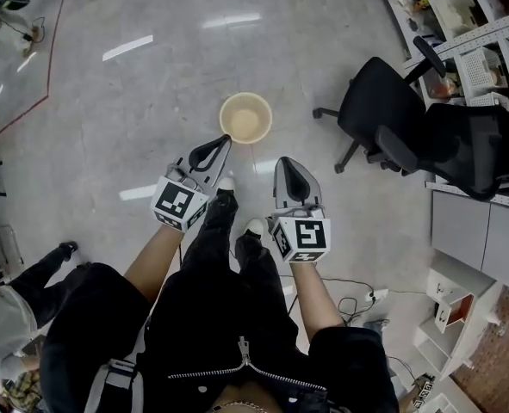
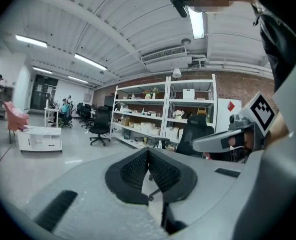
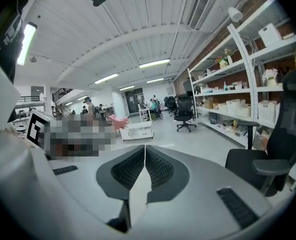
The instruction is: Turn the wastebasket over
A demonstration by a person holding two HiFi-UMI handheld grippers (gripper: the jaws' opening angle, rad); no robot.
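Note:
A pale beige wastebasket (image 1: 245, 117) stands upright on the floor, mouth up, seen from above in the head view. My left gripper (image 1: 226, 138) is raised over the floor with its tip close to the basket's near rim in the picture; its jaws are shut and hold nothing. My right gripper (image 1: 288, 163) hangs a little to the right and nearer me, also shut and empty. Neither gripper view shows the basket. The left gripper (image 2: 148, 151) and the right gripper (image 3: 144, 147) both look level across the room.
A black office chair (image 1: 392, 114) stands to the right of the basket, with a desk (image 1: 478, 222) behind it. My legs and shoes (image 1: 237, 222) are below the grippers. White shelving (image 2: 163, 114) with boxes lines the far wall. Another person (image 1: 21, 308) is at the lower left.

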